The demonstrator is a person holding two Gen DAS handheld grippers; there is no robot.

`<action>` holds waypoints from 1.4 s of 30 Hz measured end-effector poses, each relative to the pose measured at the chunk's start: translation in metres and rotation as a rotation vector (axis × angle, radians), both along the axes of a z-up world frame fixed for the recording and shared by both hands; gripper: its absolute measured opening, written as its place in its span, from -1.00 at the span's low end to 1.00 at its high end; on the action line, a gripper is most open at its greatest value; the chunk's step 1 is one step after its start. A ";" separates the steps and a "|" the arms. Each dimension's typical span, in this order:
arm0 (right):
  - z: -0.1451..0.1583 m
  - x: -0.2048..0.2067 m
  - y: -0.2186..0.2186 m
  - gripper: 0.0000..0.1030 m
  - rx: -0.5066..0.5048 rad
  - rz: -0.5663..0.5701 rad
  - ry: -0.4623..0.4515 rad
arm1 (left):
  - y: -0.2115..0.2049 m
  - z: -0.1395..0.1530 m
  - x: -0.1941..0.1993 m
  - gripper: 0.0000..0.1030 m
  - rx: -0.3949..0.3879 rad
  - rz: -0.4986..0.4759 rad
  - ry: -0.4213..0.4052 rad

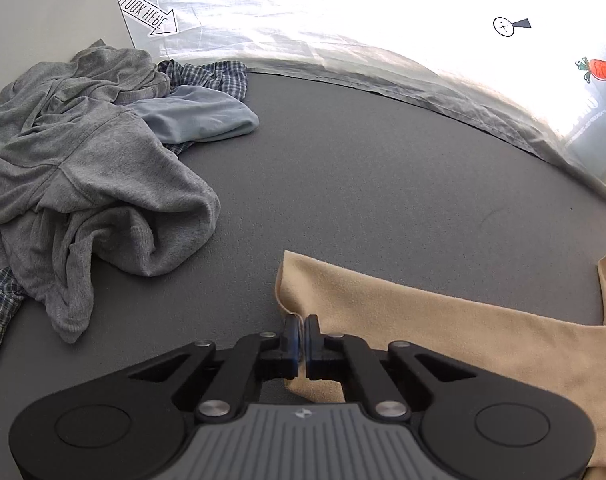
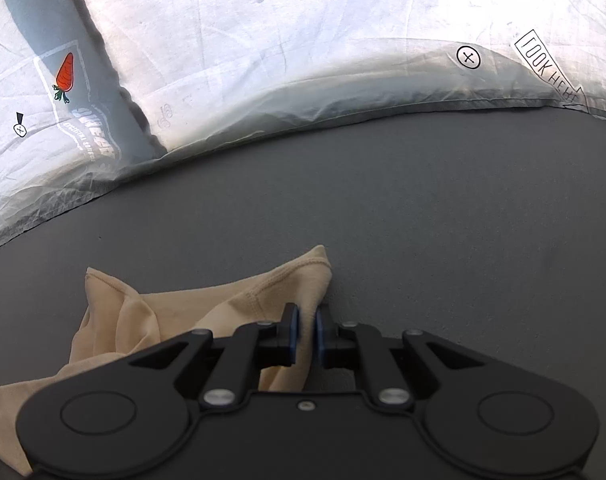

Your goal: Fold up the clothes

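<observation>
Left wrist: left gripper is clenched on the near-left edge of the beige garment, which lies mostly flat on the grey tabletop; the heap of grey hoodie, light-blue garment and plaid shirt at left is untouched, so I'd judge folding is barely started. Right wrist: right gripper has a narrow gap with the beige garment's bunched hemmed corner between the pads, and I can't tell whether they actually pinch it. Fabric looks thin and limp, wrinkled at that end, no fold set yet.
</observation>
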State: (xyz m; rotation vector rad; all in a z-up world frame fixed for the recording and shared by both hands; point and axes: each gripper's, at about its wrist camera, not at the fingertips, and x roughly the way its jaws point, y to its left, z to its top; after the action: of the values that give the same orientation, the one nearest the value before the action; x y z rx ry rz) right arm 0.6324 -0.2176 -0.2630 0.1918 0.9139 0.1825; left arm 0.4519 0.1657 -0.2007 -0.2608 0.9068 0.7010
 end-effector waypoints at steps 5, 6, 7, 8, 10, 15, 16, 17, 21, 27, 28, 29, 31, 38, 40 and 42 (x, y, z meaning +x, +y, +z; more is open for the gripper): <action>-0.001 -0.002 0.002 -0.81 -0.019 0.004 -0.017 | 0.002 0.022 -0.034 -0.94 0.055 0.063 0.019; -0.001 -0.002 0.003 -0.81 -0.022 0.006 -0.019 | 0.005 0.016 -0.039 -0.94 0.042 0.074 0.034; -0.001 -0.003 0.003 -0.81 -0.025 0.007 -0.021 | 0.011 0.004 -0.042 -0.94 0.002 0.095 0.056; -0.002 -0.003 0.004 -0.82 -0.028 0.009 -0.023 | 0.015 -0.006 -0.046 -0.94 -0.032 0.116 0.068; -0.001 -0.003 0.004 -0.82 -0.034 0.019 -0.021 | 0.016 -0.020 -0.051 -0.93 -0.060 0.147 0.062; 0.003 0.001 0.002 -0.53 -0.038 0.039 0.013 | 0.004 -0.015 -0.042 -0.93 -0.058 0.083 0.052; 0.006 -0.002 0.000 -0.32 -0.037 0.031 0.015 | 0.003 -0.011 -0.041 -0.93 -0.059 0.078 0.037; 0.009 -0.004 -0.001 -0.27 -0.035 0.024 0.016 | 0.002 -0.007 -0.040 -0.93 -0.061 0.069 0.017; 0.023 -0.027 -0.013 -0.01 0.043 -0.036 0.014 | -0.011 0.015 -0.038 -0.93 -0.096 0.002 -0.088; 0.034 -0.086 -0.031 0.02 0.178 -0.108 0.025 | -0.075 0.034 -0.027 -0.93 -0.181 -0.219 -0.205; 0.035 -0.095 -0.033 0.02 0.192 -0.113 0.029 | -0.093 0.033 -0.024 -0.93 -0.194 -0.277 -0.204; 0.034 -0.106 -0.034 0.02 0.210 -0.116 0.036 | -0.109 0.029 -0.021 -0.93 -0.219 -0.338 -0.198; 0.032 -0.123 -0.035 0.02 0.233 -0.119 0.052 | -0.138 0.011 -0.016 -0.86 -0.299 -0.429 -0.164; 0.033 -0.161 -0.020 -0.09 0.313 -0.032 0.066 | -0.172 -0.026 -0.030 -0.44 -0.447 -0.542 -0.021; 0.034 -0.163 -0.009 -0.25 0.343 0.018 0.065 | -0.163 -0.022 -0.039 -0.19 -0.445 -0.508 -0.028; 0.031 -0.162 0.003 -0.32 0.418 0.059 0.089 | -0.145 -0.021 -0.045 -0.15 -0.450 -0.415 -0.007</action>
State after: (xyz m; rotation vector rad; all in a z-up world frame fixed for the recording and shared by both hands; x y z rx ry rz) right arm 0.4699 -0.2147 -0.2317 0.5638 0.9628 0.4226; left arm 0.4073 0.0203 -0.2214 -0.4555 1.0661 0.1059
